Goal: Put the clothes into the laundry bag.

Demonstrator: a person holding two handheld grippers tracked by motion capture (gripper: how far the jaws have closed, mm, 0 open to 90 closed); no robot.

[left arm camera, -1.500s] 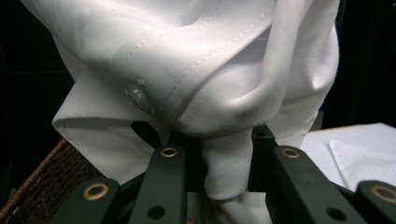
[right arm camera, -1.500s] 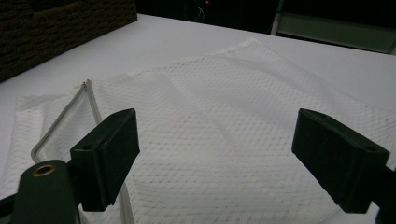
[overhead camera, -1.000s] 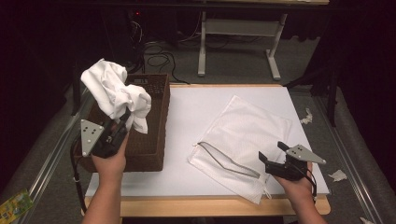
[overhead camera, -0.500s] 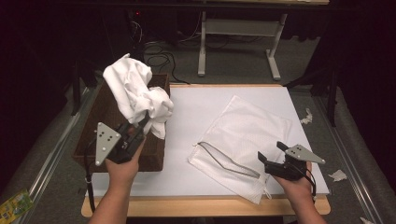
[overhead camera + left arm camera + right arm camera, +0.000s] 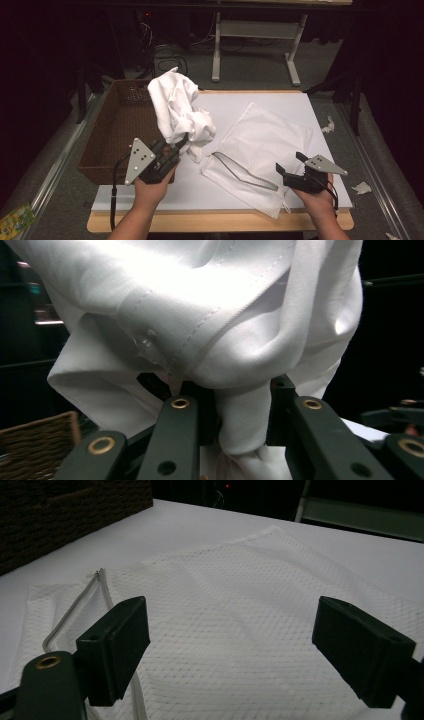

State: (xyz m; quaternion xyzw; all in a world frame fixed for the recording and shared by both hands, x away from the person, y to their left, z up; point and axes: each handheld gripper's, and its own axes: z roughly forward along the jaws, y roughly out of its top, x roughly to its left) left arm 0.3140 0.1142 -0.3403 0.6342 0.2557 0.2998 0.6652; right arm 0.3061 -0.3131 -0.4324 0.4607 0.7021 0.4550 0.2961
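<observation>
We pinched the white shirt (image 5: 180, 112) in our left gripper (image 5: 176, 146) while the right gripper (image 5: 289, 169) gaped at the mesh bag's (image 5: 260, 145) four o'clock corner, risking trailing cloth snagging its zipper (image 5: 240, 172).

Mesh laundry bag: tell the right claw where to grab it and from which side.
Grip the upper edge of the zipper opening on the mesh laundry bag, coming from the person's side. The bag lies flat; only that gaping edge seems raised enough to pinch. The right claw, open, hangs close beside it.

so I've got the crumpled white cotton shirt (image 5: 179, 111) bunched up in the air, and the white mesh zip bag (image 5: 260, 150) lies flat, zipper open.
</observation>
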